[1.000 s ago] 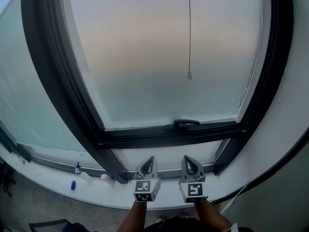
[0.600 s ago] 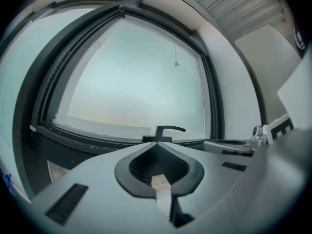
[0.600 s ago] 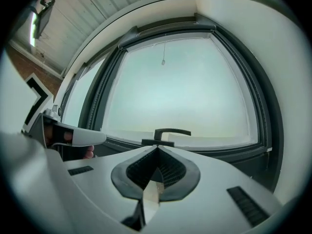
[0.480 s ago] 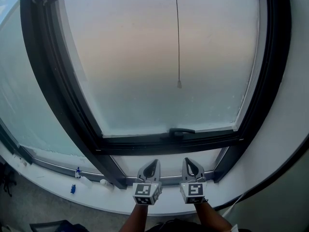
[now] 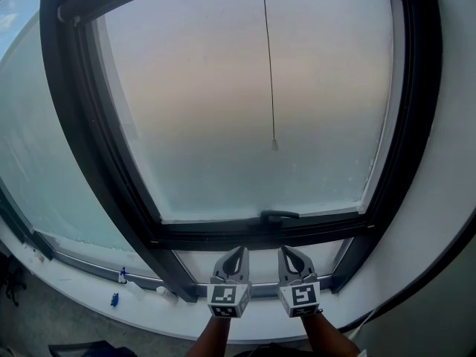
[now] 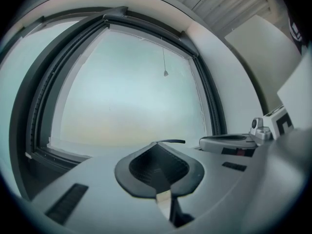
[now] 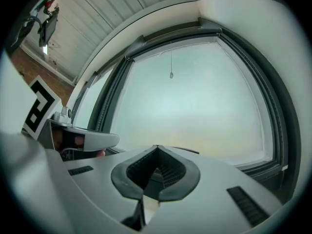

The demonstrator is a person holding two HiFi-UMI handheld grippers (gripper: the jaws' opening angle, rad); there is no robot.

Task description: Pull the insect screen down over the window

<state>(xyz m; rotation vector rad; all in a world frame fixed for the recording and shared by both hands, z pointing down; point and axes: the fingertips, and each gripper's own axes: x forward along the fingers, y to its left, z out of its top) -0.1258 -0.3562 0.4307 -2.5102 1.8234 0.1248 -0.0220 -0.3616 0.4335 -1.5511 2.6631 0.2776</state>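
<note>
A large window with a dark frame [image 5: 111,169] fills the head view, its glass [image 5: 238,110] hazy. A thin pull cord hangs from the top of the frame and ends in a small weight [image 5: 274,145], also visible as a weight [image 6: 165,73] in the left gripper view and a weight [image 7: 171,75] in the right gripper view. No screen covers the glass. My left gripper [image 5: 236,253] and right gripper [image 5: 286,251] sit side by side below the window handle [image 5: 279,216], pointing at the window. Both are shut with nothing between the jaws, well below the cord's end.
A white sill [image 5: 89,292] runs under the window and carries small blue items [image 5: 121,275] and a white bottle [image 5: 162,291] at the left. A second pane [image 5: 37,162] adjoins at the left. A white wall [image 5: 446,199] borders the frame at the right.
Both grippers have risen a little towards the window, still shut. The head view has tilted, so the cord's weight sits lower and further left in the picture.
</note>
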